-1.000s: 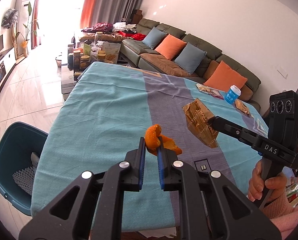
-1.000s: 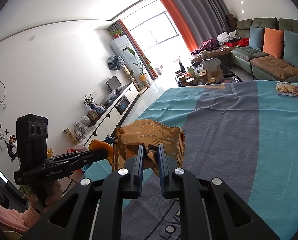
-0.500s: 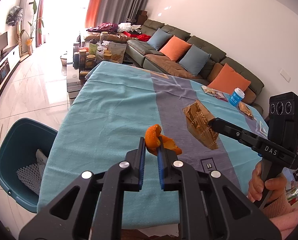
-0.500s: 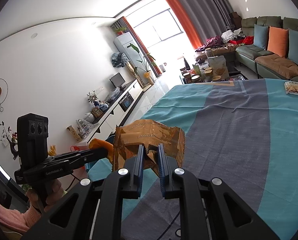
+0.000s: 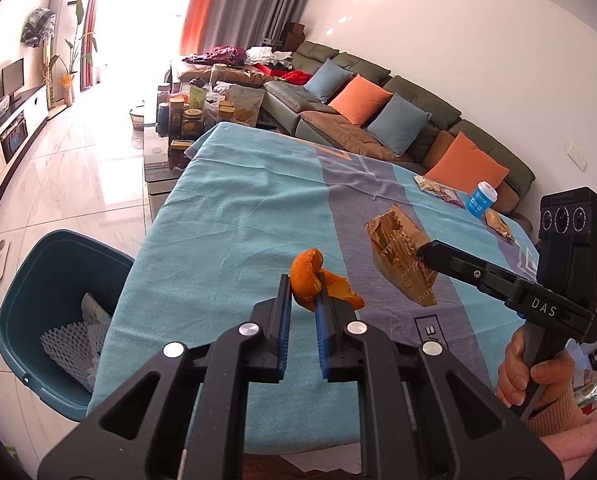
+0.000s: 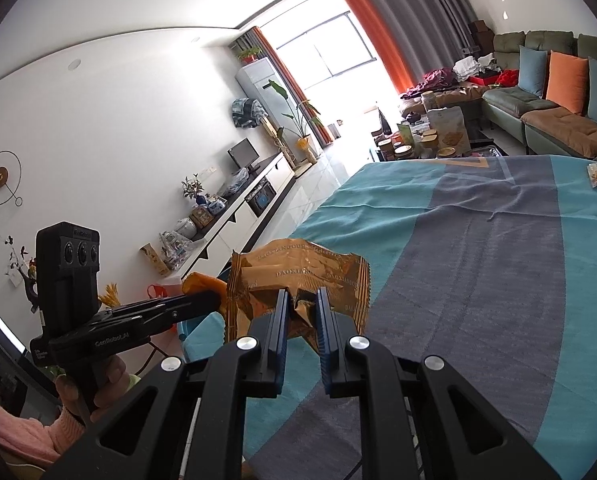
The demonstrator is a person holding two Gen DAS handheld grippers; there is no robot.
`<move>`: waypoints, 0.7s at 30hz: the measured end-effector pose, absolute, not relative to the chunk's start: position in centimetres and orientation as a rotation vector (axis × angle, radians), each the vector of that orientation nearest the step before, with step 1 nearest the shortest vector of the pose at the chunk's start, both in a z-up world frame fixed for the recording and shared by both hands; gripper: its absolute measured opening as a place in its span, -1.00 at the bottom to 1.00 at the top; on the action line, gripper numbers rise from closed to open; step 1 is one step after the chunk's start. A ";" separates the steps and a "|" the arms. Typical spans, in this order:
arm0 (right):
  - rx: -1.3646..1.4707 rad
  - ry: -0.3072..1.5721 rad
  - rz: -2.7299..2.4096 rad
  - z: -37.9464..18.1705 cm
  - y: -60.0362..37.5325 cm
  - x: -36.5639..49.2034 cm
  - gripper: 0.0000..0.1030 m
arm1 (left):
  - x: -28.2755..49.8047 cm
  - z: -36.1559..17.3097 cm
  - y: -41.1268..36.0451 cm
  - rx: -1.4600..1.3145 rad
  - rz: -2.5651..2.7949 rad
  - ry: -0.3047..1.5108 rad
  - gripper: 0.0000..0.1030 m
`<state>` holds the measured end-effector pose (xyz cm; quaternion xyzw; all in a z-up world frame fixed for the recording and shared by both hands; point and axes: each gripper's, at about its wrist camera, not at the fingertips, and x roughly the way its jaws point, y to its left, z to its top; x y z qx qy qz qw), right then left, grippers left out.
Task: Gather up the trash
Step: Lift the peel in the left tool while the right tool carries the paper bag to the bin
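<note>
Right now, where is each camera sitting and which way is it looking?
Left wrist: on the left gripper, looking over the table toward sofa and bin; shows its fingers pinching orange peel, and the right hand.
Right wrist: on the right gripper, facing the window; shows its fingers pinching a gold wrapper, and the left hand.
Shared: table, sofa, peel, wrapper.

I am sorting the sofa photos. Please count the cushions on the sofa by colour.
Orange cushions: 2
Blue cushions: 2
Total: 4
</note>
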<state>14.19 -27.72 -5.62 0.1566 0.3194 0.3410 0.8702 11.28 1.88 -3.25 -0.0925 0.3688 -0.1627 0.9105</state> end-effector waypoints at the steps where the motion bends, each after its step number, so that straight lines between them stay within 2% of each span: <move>1: 0.327 0.669 0.716 -5.7 -27.6 14.3 -0.76 | 11.3 -3.3 2.0 -0.193 -0.334 0.760 -0.77; 21: 0.312 0.677 0.758 -5.5 -25.7 14.4 -0.76 | 10.3 -3.1 4.0 -0.207 -0.287 0.750 -0.77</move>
